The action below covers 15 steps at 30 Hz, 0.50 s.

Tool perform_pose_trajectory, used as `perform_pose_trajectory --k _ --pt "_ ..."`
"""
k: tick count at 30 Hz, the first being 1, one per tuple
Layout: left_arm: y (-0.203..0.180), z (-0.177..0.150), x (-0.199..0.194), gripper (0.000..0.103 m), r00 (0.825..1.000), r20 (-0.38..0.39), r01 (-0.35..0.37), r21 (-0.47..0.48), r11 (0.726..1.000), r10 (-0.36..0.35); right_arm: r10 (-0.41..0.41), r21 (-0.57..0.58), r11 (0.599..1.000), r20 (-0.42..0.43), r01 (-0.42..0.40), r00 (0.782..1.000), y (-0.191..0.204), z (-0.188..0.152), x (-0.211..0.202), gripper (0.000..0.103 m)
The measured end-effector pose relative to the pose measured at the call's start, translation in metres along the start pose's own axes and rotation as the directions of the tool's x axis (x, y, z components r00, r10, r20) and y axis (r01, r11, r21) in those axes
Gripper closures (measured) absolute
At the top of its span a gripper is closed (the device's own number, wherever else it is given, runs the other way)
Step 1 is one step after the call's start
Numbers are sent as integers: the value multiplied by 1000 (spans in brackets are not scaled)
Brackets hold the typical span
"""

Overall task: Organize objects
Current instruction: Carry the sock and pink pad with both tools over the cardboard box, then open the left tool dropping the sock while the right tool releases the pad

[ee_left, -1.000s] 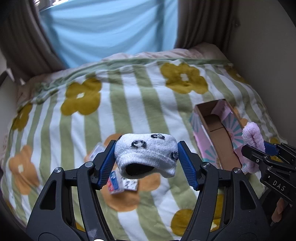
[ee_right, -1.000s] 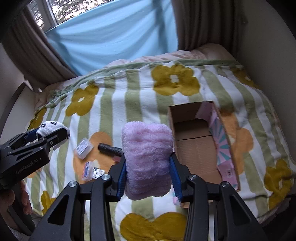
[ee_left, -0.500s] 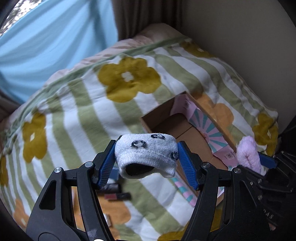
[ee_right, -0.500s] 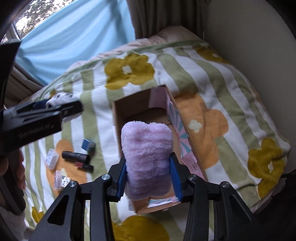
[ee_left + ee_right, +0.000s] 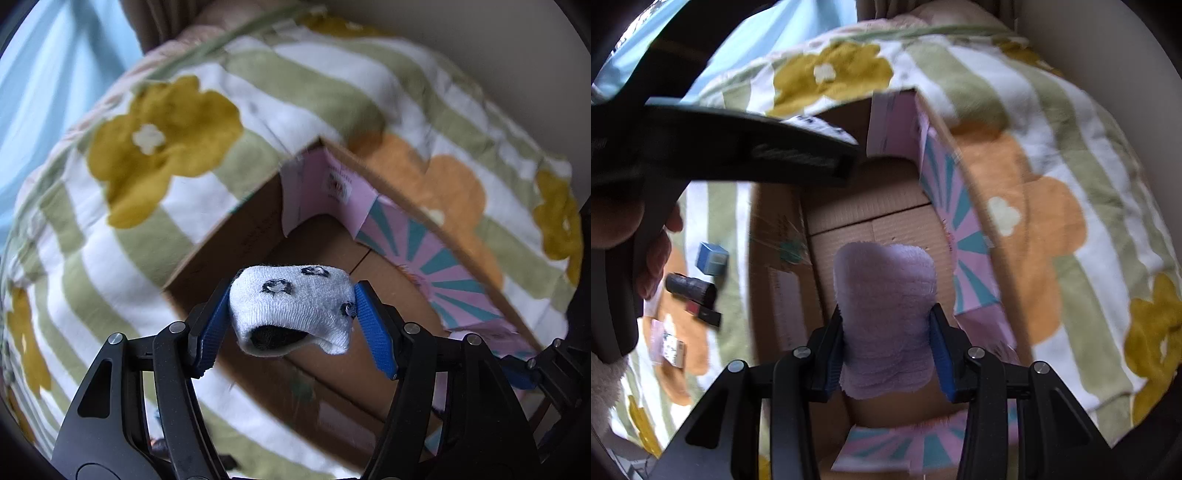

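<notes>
White rolled sock with dark spots [image 5: 291, 306] clamped in left gripper [image 5: 291, 317], above open brown cardboard box with pink-teal flaps [image 5: 373, 280]. Fluffy lilac rolled sock [image 5: 886, 314] pinched in right gripper [image 5: 888, 347] — over box floor [image 5: 871, 221]. Box on green-striped flowered duvet [image 5: 1052, 122]; small blue cube [image 5: 711, 258], black tube [image 5: 690, 290] beside it.

Home bedroom: flowered bedspread [image 5: 295, 110], curtained window [image 5: 44, 74].

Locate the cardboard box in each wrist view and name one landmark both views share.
Left wrist: the cardboard box fills the centre and lower right, behind the white sock held by the left gripper.
Right wrist: the box sits at centre, under the purple fuzzy sock in the right gripper.
Shared landmark: the box's pink-and-teal sunburst flap.
</notes>
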<state>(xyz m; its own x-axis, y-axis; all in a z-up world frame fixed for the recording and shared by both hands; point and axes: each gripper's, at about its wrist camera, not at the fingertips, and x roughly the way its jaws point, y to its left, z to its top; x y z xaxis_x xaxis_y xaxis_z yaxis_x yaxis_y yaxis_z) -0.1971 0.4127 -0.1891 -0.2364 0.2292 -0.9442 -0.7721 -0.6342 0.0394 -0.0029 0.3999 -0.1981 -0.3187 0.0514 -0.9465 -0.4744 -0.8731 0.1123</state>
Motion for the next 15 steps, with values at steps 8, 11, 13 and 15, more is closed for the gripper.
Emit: perform_pose_trajectory --k 8,11,13,15 --pt "-5 0 51 40 997 -80 -7 60 998 12 20 -21 1000 -20 -20 1000 -1 1 40 64" --pt "-8 0 56 40 996 -85 -10 79 997 17 25 -30 999 -23 -26 999 -3 -2 44 64" --pt "-11 0 56 40 996 -82 -21 97 995 29 35 -32 999 -27 -36 999 -4 -4 46 64" --pt "-14 2 55 38 996 -71 -47 115 992 56 15 -33 999 -22 -16 1000 -4 -7 46 56"
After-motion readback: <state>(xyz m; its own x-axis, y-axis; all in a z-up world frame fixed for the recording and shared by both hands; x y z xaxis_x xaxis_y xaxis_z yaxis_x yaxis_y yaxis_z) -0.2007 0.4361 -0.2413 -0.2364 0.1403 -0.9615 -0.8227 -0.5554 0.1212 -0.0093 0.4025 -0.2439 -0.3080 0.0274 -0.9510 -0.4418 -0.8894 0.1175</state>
